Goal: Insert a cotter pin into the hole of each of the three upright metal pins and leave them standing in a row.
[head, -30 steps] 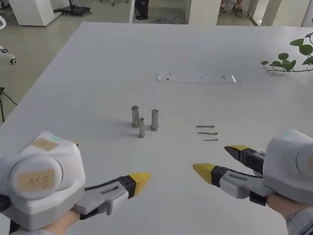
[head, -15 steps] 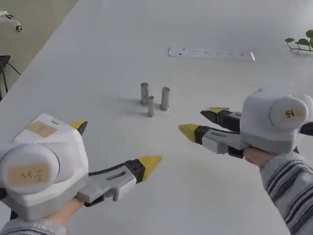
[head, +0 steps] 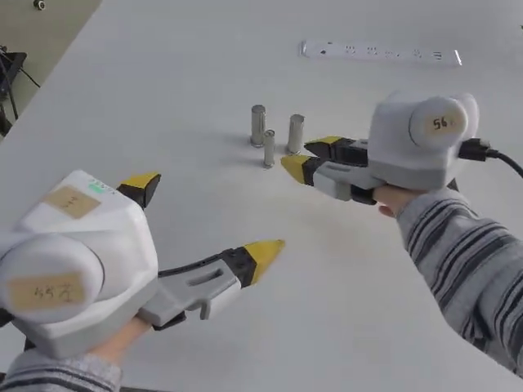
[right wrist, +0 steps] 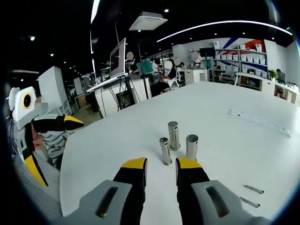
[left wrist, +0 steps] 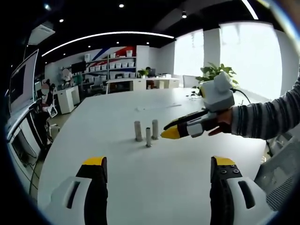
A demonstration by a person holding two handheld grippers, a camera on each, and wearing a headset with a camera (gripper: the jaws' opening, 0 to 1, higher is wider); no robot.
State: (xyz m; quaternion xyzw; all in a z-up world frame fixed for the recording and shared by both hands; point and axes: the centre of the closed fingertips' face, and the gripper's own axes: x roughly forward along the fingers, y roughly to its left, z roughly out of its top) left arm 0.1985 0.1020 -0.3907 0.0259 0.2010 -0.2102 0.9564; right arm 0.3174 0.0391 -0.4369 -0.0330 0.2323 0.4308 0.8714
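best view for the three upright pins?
Right gripper view: the metal pins stand large, all three separate, just beyond the right claw. Head view shows them smaller, beside that claw's tips; left gripper view, small and distant.

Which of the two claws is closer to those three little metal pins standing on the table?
The right one. The right claw points at the metal pins, its tips close beside them. The left claw hangs well back, near the person.
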